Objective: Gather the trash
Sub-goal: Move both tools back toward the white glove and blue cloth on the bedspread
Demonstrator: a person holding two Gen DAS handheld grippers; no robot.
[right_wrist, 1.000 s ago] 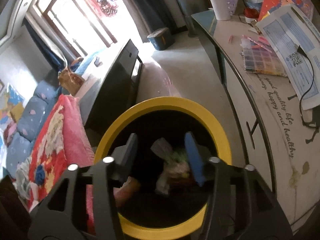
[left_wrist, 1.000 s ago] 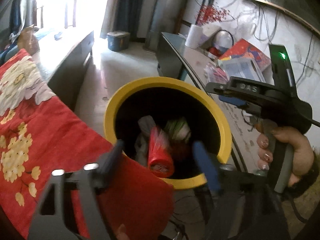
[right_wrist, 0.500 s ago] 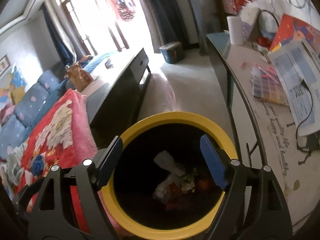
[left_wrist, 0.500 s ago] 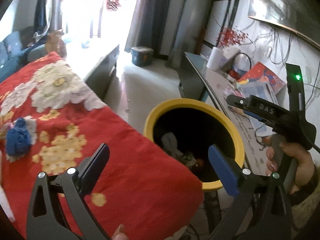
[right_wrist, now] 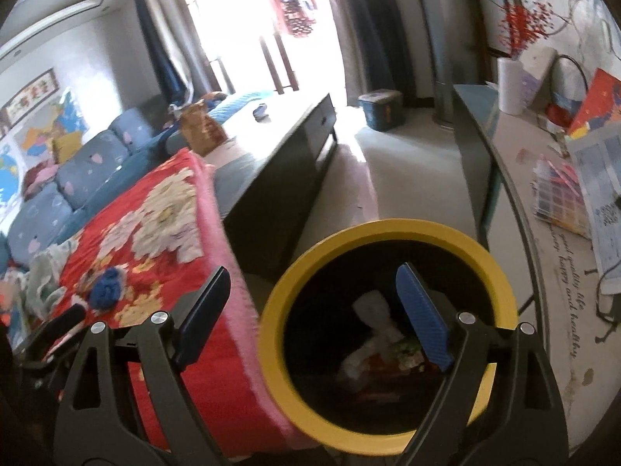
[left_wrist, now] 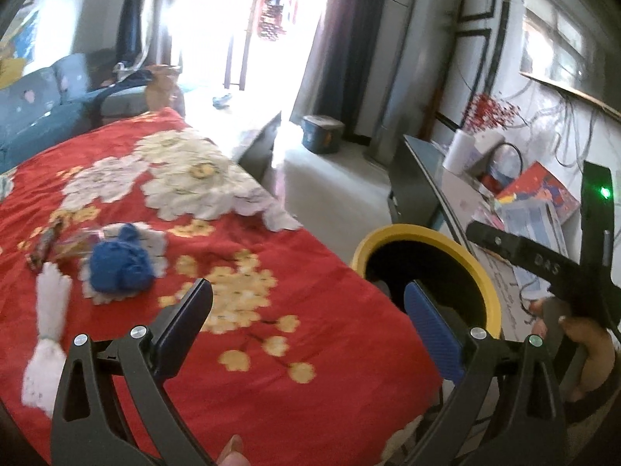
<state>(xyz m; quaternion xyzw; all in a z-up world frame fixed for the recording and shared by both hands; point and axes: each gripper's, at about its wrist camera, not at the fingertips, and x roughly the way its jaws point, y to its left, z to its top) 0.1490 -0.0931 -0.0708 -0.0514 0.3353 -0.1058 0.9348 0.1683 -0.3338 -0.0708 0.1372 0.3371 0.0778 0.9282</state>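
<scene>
A yellow-rimmed black bin [right_wrist: 481, 256] stands beside the red flowered blanket [left_wrist: 271, 349]; it also shows in the left wrist view [left_wrist: 481, 275]. White and coloured wrappers [right_wrist: 372, 330] lie inside it. My right gripper [right_wrist: 310, 314] is open and empty above the bin's left rim. My left gripper [left_wrist: 306, 322] is open and empty over the blanket's edge, left of the bin. On the blanket lie a blue crumpled wad [left_wrist: 120, 268], a white tissue strip [left_wrist: 48, 334] and a dark wrapper [left_wrist: 42, 244]. The right gripper's body [left_wrist: 543, 268] is seen at the right.
A grey desk [right_wrist: 559, 240] with papers, a colour tray and a paper roll runs along the right. A dark low cabinet [right_wrist: 279, 178] stands behind the bin. A blue sofa [right_wrist: 77, 178] is at the far left. A blue box [right_wrist: 380, 110] sits on the floor.
Both grippers drew back from the bin and opened wide. The left gripper swung left over the blanket, and the red wrapper it hung over now lies in the bin.
</scene>
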